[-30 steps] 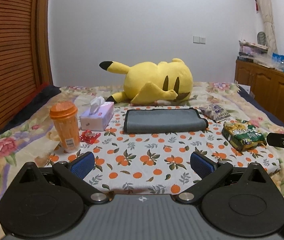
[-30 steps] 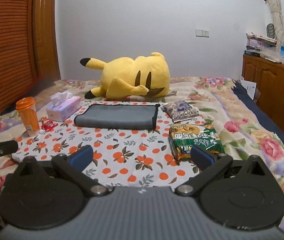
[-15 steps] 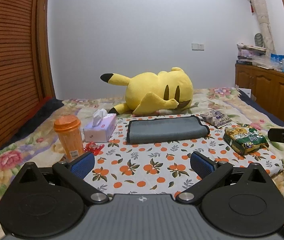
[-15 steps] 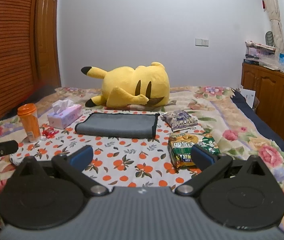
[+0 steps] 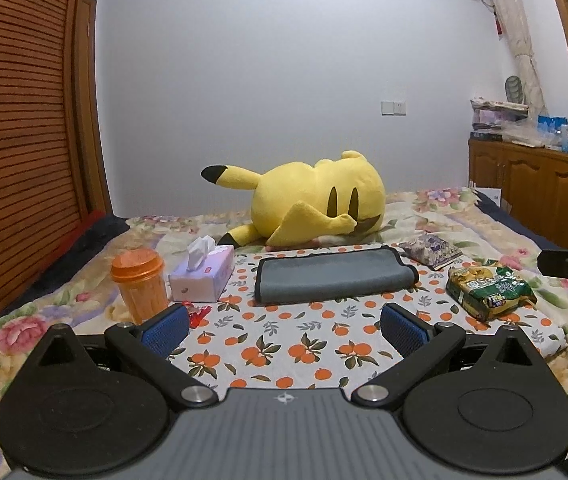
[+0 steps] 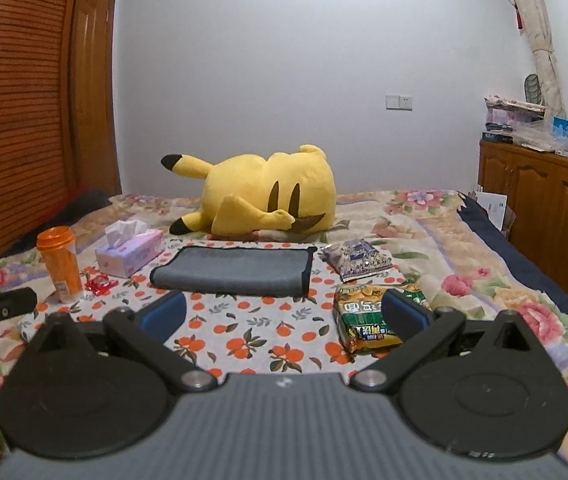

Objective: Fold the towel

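Left wrist view: the grey microfibre towel with black trim [image 5: 334, 276] is seen already folded on the orange-print cloth [image 5: 284, 344], well ahead; both grippers' jaws are spread wide, holding nothing.

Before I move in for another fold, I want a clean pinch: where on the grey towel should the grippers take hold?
Probably the two near corners of the grey towel, coming in low from the front. It lies flat with its long rolled edge facing both open grippers, left gripper and right gripper. The tissue box sits close to its left end.
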`<state>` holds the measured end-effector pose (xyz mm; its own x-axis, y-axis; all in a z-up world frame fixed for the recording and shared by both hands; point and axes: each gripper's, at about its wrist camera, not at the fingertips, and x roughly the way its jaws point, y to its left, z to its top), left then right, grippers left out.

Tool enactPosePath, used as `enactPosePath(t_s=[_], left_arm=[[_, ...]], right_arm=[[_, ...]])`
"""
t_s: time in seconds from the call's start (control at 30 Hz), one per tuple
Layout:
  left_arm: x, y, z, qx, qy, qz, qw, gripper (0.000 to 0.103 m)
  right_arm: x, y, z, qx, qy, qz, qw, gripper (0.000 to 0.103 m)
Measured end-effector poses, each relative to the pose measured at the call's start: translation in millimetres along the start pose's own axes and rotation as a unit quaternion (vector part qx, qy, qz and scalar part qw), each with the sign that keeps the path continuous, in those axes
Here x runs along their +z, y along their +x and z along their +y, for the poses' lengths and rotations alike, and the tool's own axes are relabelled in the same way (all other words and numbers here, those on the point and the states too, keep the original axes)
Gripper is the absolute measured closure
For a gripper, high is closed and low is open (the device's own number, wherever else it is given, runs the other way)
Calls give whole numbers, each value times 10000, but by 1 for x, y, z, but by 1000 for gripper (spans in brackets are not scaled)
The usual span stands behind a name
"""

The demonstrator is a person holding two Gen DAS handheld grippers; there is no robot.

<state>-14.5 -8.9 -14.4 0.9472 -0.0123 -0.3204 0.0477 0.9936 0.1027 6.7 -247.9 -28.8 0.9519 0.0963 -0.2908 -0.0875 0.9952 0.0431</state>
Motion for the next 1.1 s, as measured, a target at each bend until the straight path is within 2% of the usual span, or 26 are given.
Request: enactPosePath(t_s=[0.37, 1.1], left_arm=[[2, -2, 2, 11, -65, -134, 9999, 0], [2, -2, 3, 10, -67, -126, 9999, 0]], right_arm=[[2, -4, -4, -45, 77, -184, 9998, 0], [1, -4, -4, -46, 78, -185, 9998, 0]])
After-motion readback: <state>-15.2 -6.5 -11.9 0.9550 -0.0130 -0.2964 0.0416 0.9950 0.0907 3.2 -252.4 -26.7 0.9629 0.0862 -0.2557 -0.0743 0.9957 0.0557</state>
